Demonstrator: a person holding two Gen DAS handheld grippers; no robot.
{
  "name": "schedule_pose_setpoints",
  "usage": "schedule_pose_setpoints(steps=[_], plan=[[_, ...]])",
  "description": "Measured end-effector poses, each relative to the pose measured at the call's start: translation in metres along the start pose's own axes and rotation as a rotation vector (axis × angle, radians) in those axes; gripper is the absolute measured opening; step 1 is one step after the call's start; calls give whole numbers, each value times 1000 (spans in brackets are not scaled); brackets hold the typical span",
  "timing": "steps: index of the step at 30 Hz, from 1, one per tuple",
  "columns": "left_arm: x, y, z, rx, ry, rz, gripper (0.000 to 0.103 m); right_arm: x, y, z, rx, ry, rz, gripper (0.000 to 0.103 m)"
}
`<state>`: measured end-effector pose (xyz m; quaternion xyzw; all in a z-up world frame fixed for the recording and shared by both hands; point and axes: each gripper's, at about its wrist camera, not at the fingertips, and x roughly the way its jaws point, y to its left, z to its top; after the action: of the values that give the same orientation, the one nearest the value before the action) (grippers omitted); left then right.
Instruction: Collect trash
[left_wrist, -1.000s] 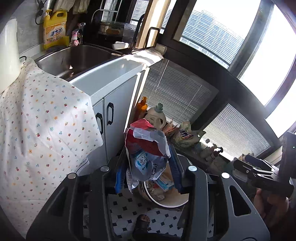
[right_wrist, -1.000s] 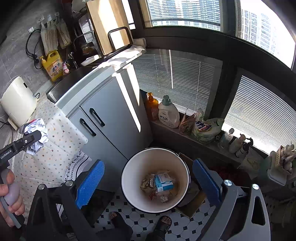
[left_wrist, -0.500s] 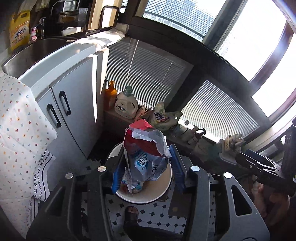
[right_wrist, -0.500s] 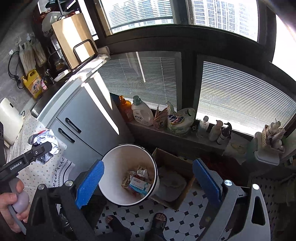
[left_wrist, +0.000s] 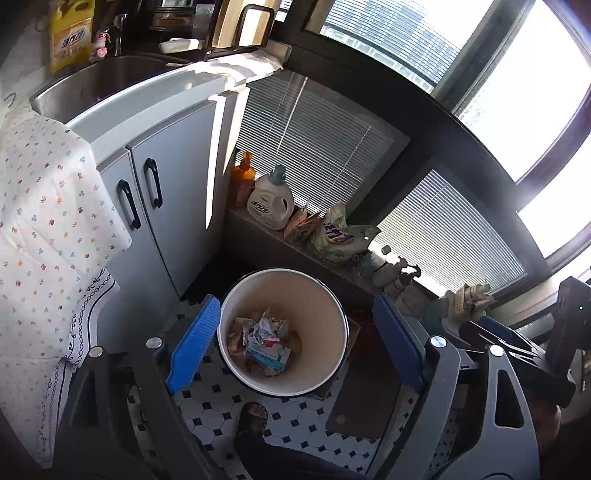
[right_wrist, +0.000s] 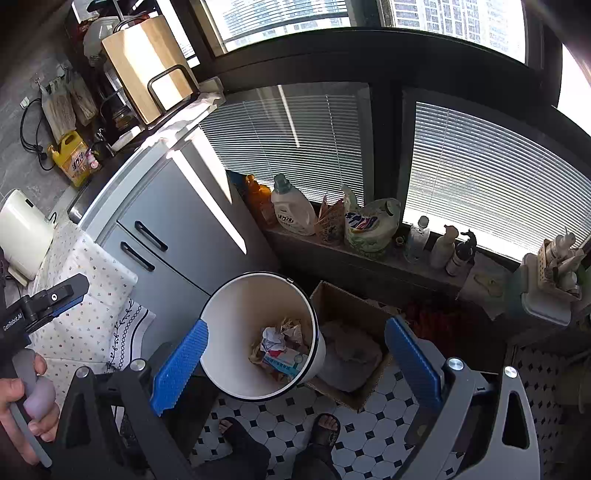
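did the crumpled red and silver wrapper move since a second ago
Yes. The crumpled red and silver wrapper left the opening left gripper and dropped into the white round bin.

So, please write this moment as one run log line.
left gripper: opening, nothing between | right gripper: open, empty | crumpled wrapper: in white bin

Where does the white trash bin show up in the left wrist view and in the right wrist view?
Left wrist view: trash bin sits low, just left of centre, between the blue pads.
Right wrist view: trash bin sits low, left of centre, tilted.
Shared landmark: the white detergent bottle on the window ledge behind it.
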<state>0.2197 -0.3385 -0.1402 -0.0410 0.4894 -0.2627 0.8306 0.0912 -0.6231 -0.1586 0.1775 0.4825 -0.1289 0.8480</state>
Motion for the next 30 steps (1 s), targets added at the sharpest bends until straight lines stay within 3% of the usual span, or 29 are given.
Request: schedule_pose_setpoints(steps=[6, 14, 21, 30], plan=[[-37, 20, -8, -30, -57, 72, 92, 2, 25, 7, -60, -4, 41, 94], [-92, 48, -19, -81, -141, 113, 95, -23, 56, 10, -88, -42, 64, 95], [-157, 62, -37, -34, -203, 179, 97, -67, 92, 0, -117, -90, 79, 95], [-254, 87, -83, -98, -305, 269, 97, -135, 159, -39, -221, -142, 144, 95]])
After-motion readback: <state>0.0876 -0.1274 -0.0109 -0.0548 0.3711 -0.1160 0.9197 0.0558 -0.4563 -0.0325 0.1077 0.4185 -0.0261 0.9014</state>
